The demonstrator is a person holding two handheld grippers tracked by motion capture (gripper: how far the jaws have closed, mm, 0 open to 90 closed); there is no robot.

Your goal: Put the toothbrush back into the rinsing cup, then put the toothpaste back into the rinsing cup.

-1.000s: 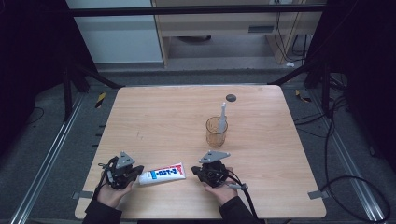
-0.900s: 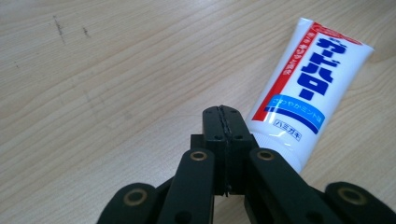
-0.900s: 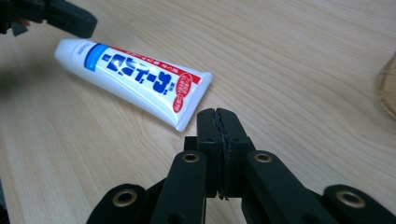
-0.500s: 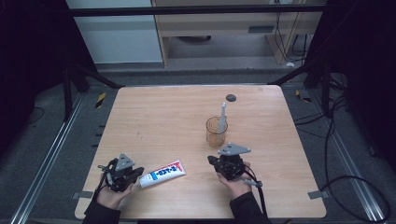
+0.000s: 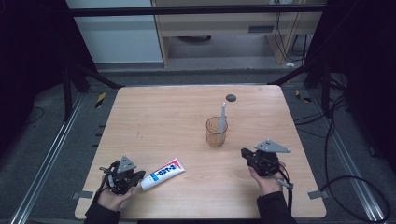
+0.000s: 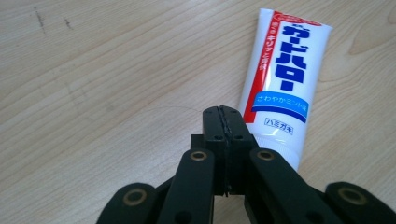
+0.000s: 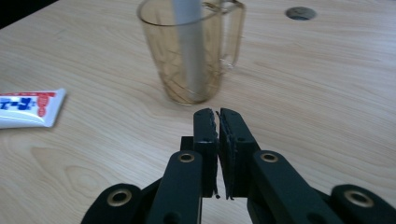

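On the light wooden desk (image 5: 163, 116), your right tongs (image 7: 218, 114), barely parted and empty, face the amber plastic mug (image 7: 191, 51) holding a grey toothbrush (image 7: 189, 42). Open wider before reaching. Left tongs (image 6: 225, 114) rest closed beside the white toothpaste tube (image 6: 280, 74).

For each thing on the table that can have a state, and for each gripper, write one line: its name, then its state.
Toothpaste tube: lying flat on the table, not held.
Cup: upright, a toothbrush inside.
Toothbrush: standing in the cup, leaning on its rim.
Left gripper: shut, empty, beside the tube.
Right gripper: nearly shut, empty, pointing at the cup.
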